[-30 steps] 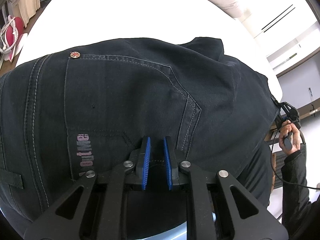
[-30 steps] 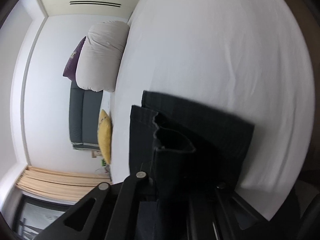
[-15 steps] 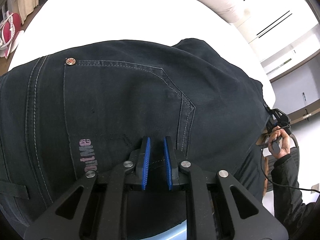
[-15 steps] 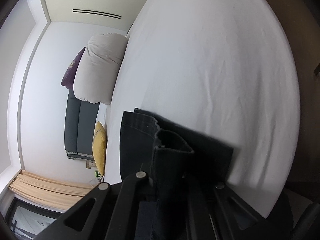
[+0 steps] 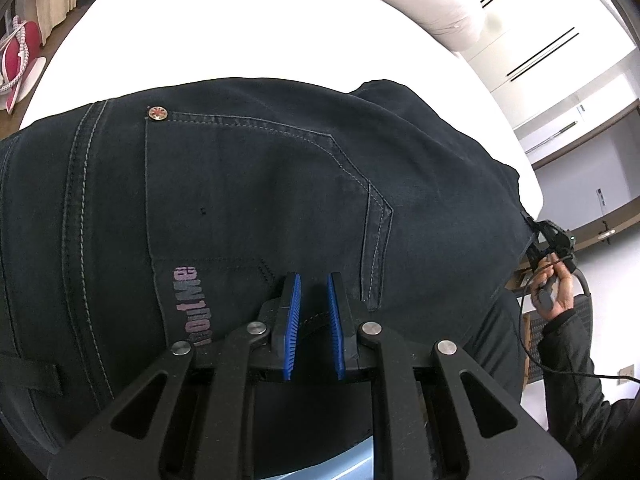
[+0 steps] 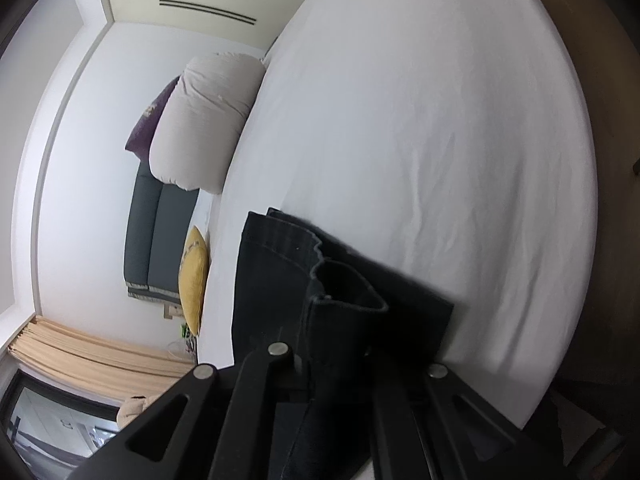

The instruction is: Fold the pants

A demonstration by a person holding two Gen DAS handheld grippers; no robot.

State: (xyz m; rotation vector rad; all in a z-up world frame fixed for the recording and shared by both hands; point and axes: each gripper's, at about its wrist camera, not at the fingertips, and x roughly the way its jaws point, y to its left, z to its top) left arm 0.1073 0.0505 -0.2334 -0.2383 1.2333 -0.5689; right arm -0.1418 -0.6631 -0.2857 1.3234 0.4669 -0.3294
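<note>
From here I see the dark pants spread across the white bed, seat side up, with a back pocket, a metal rivet and a faded pink print facing my left camera. My left tongs stand slightly parted over the waistband edge, blue pads showing with a narrow gap; I cannot tell whether cloth is pinched between them. At the right edge of that view a hand in a dark sleeve holds the other tool, a cable trailing from it. In the right camera, my right tongs are opening with the pants' leg hems between them; the fabric covers the fingertips, so the pads are hidden. Beyond the bed sit a pale rolled duvet, a purple pillow, a grey sofa, a yellow cushion and beige curtains. A pink bag is cut off at the left camera's edge.
</note>
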